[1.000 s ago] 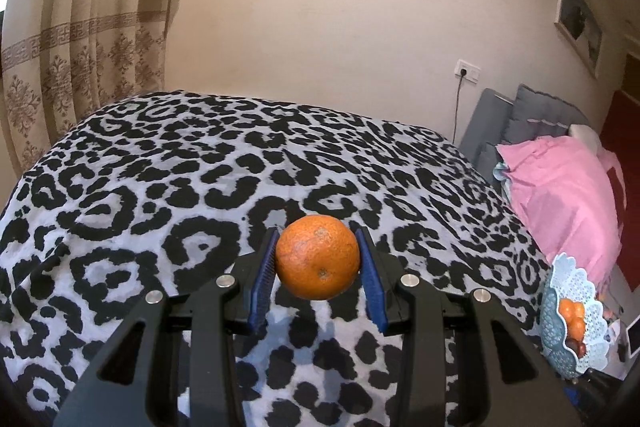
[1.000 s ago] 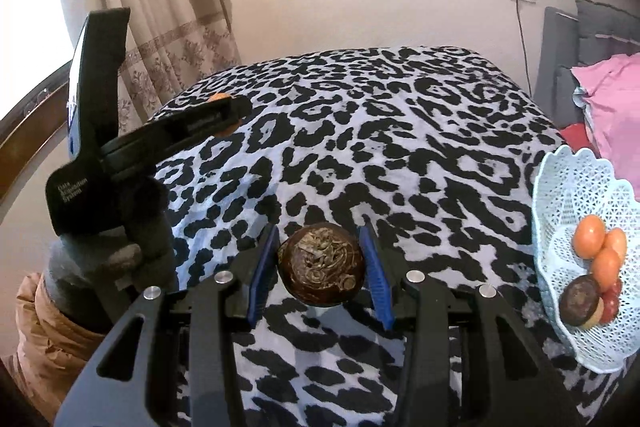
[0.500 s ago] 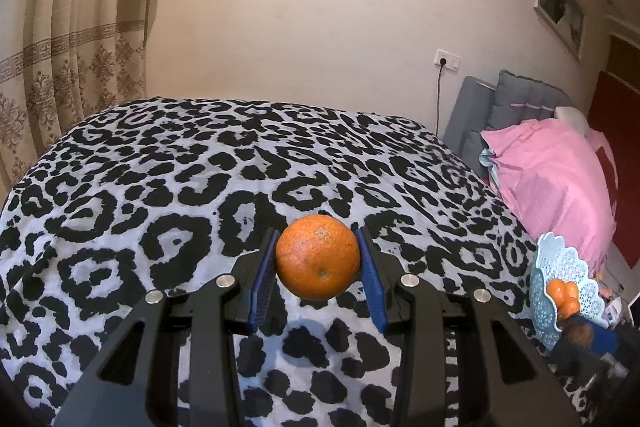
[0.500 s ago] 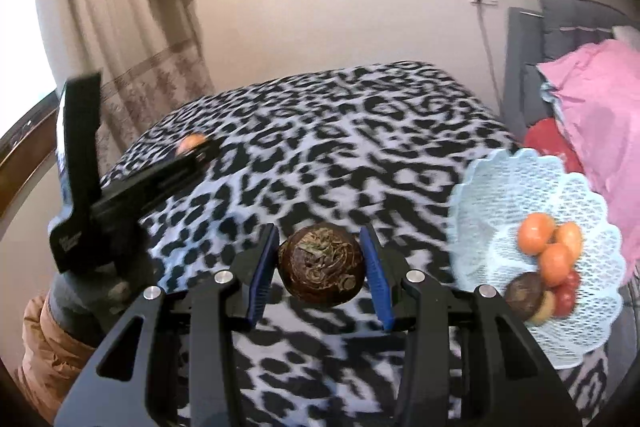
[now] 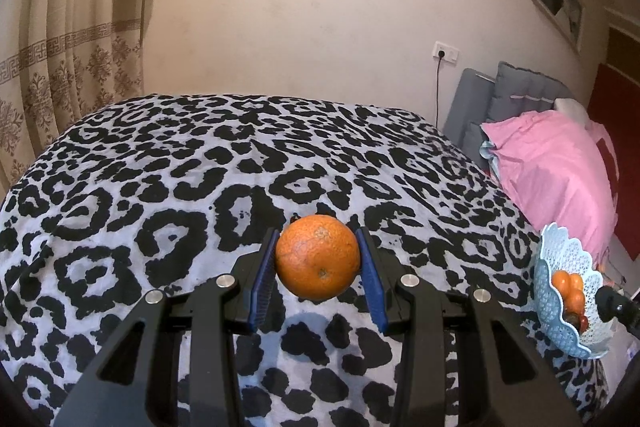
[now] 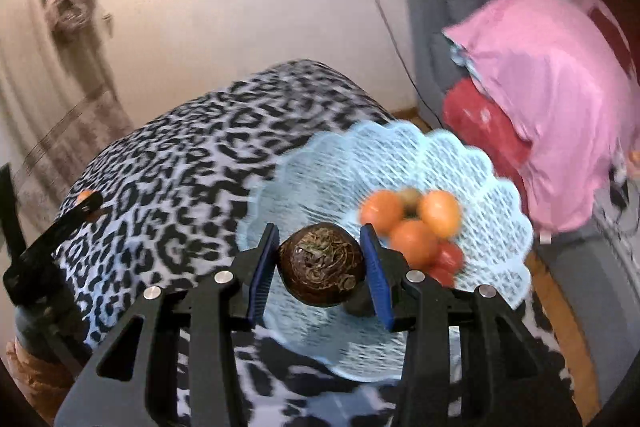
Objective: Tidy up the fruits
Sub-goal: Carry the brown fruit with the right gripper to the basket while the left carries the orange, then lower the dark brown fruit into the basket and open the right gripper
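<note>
Right tool (image 6: pixel 322 267) grips a brown, rough-skinned fruit (image 6: pixel 322 269), and the pale blue basket (image 6: pixel 496 211) sits right under and just beyond it, oranges (image 6: pixel 412 219) piled to the far right inside. Left tool (image 5: pixel 318 263) clamps my orange (image 5: pixel 318 255) over the leopard-print bed (image 5: pixel 200 163), the basket (image 5: pixel 548 275) well off to its right. Right hand is nearer, so I reckon it drops first
</note>
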`<state>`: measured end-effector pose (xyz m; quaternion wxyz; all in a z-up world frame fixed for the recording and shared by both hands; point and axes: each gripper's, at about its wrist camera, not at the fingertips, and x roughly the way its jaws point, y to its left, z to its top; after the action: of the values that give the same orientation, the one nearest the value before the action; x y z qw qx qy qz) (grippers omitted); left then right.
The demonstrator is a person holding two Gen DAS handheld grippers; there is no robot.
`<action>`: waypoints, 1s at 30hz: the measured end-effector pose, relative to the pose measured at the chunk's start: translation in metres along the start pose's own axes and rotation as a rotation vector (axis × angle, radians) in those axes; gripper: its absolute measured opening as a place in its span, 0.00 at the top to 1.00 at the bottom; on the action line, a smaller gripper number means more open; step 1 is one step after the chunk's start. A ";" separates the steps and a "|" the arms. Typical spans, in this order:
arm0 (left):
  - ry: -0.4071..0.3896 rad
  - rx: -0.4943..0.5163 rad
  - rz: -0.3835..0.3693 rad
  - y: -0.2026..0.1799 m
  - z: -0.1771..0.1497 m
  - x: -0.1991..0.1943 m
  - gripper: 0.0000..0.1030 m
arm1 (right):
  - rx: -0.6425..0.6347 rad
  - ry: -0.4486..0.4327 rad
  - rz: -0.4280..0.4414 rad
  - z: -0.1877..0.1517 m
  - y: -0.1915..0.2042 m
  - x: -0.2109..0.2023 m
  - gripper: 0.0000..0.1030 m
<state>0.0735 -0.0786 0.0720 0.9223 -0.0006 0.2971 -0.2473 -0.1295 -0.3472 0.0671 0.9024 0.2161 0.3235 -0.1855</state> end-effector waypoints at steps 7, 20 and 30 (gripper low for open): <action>0.007 0.001 0.002 0.000 -0.001 0.002 0.62 | 0.024 0.050 -0.021 -0.011 -0.018 0.009 0.58; 0.008 0.003 0.002 0.000 -0.002 0.003 0.62 | -0.019 0.116 -0.009 -0.022 -0.018 0.011 0.58; 0.014 0.012 -0.001 -0.003 -0.006 0.005 0.62 | -0.017 0.120 0.012 -0.022 -0.015 0.009 0.57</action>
<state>0.0726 -0.0824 0.0646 0.9200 0.0065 0.3019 -0.2497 -0.1414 -0.3503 0.0412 0.8843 0.2212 0.3772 -0.1640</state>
